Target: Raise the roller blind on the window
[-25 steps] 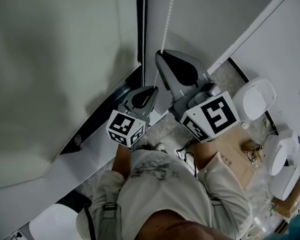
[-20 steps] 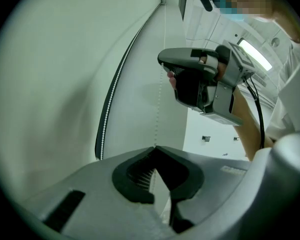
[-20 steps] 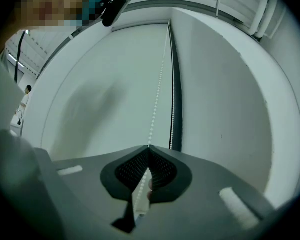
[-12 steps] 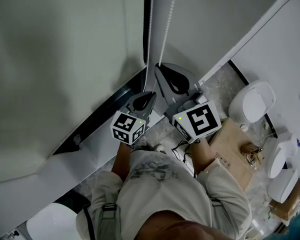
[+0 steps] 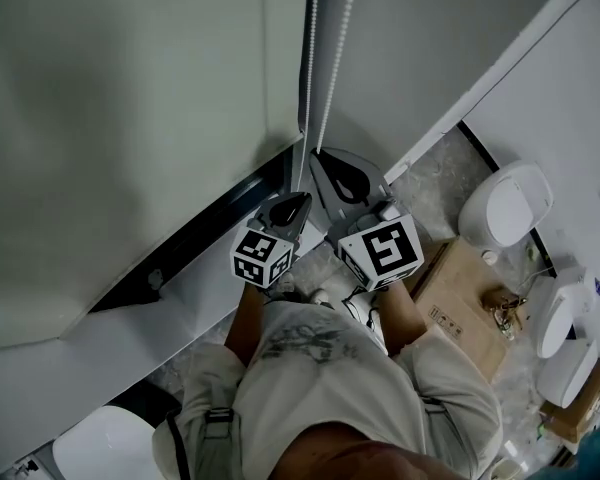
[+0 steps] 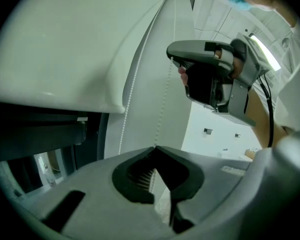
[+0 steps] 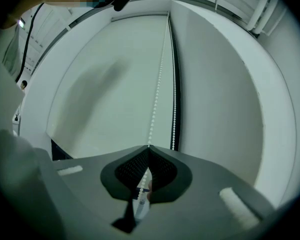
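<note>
Both grippers sit lower than before: left gripper (image 5: 300, 198) and right gripper (image 5: 317, 154), side by side, roughly level, each clamped shut on bead chain (image 5: 332, 58) right of roller blind (image 5: 130, 118).

- The left gripper (image 5: 303, 197) has a grey moulded shell with two tapering jaws. Black ribbed pads sit in a teardrop-shaped recess.
- The right gripper (image 5: 315, 154) has the same grey shell and black pads. A black cable (image 6: 268, 115) runs from its rear.
- The left cube (image 5: 262, 258) and the right cube (image 5: 382, 251) have white faces printed with black square markers.
- The person wears a pale short-sleeved shirt (image 5: 380, 388) with a dark print (image 5: 300, 340) on the front. A strap (image 5: 216, 423) with a buckle lies over one shoulder.
</note>
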{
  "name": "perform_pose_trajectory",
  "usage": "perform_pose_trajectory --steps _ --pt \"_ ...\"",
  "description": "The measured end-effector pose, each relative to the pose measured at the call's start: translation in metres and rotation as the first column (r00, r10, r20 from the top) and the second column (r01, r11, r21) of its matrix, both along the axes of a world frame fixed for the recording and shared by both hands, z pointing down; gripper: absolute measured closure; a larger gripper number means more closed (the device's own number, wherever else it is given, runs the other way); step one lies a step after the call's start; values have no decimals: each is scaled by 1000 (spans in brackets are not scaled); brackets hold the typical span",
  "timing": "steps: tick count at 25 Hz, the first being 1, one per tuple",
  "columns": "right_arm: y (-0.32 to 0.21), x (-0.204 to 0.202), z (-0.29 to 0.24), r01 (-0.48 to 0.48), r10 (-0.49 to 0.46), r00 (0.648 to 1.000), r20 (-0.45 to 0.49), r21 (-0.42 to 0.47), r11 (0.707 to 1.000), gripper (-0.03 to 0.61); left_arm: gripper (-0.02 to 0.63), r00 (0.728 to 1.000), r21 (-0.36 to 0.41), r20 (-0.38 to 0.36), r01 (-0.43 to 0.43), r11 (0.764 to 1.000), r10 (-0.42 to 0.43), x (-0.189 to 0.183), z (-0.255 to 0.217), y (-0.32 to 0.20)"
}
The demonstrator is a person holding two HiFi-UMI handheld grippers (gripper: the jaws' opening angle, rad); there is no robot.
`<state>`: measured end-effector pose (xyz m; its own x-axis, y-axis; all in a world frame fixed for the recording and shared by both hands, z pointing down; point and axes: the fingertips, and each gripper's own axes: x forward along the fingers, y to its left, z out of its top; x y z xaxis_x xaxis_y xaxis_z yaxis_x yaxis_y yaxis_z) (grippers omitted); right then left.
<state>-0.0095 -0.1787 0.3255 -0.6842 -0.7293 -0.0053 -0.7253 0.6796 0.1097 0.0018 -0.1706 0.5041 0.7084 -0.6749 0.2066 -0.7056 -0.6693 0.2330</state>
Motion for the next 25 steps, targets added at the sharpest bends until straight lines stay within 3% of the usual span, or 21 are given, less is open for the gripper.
perform_pose_trajectory --steps 25 --pt "10 -3 76 -36 31 998 -61 -77 996 568 603 994 -93 106 22 995 -12 -8 79 9"
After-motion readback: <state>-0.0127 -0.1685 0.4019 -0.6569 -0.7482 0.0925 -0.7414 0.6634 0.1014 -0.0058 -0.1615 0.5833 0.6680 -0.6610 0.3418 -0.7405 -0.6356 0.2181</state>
